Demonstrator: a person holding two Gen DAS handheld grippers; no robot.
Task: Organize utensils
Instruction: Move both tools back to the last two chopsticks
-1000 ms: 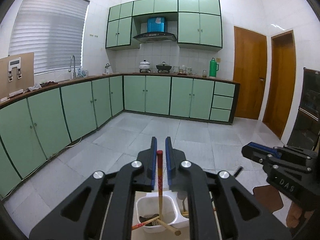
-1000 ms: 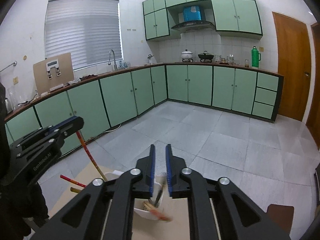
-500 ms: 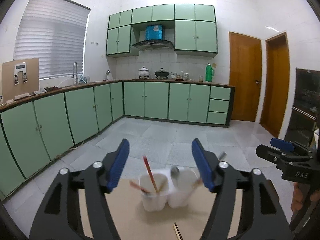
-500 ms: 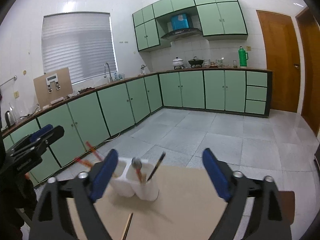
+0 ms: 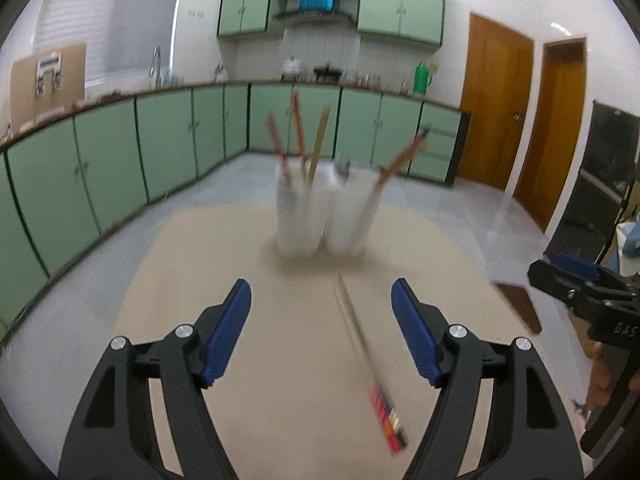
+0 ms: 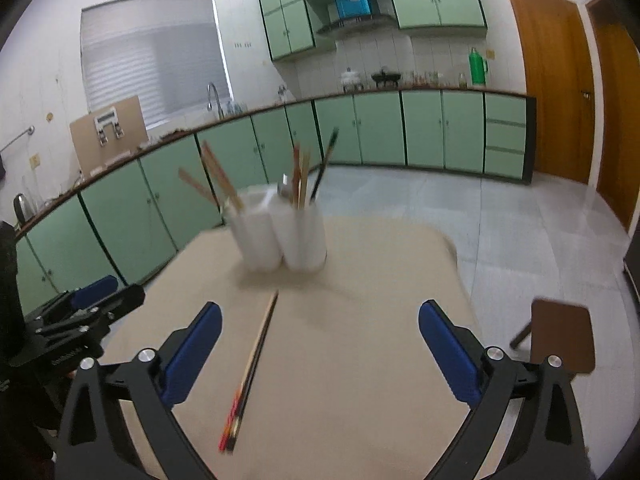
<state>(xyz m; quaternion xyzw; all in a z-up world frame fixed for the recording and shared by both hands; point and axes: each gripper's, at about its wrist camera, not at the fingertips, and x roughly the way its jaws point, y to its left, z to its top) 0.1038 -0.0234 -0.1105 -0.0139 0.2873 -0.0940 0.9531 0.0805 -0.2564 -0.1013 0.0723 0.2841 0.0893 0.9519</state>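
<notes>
Left gripper [image 5: 321,326]: jaws opening, nothing between the pads. Right gripper [image 6: 320,354]: jaws opening toward their widest, likewise empty.

Chopsticks [image 6: 250,368]: a pair lying flat on the beige table [image 6: 380,280], side by side and apparently touching. In the right wrist view they lie toward 9 o'clock of the gap between the jaws, thin tips pointing at 1 o'clock; in the left wrist view [image 5: 366,364] they lie toward 3 o'clock of the gap.

Handling, as judged: light, stiff and slender, with a smooth finish that probably slips and rolls. Take hold near mid-length, pads across both sticks, so neither end droops. The low profile on the table calls for a shallow approach.

White holder [image 6: 280,236]: two joined cups at 12 o'clock, well apart from the pair, already stocked with upright utensils. It looks light and may tip if nudged.
</notes>
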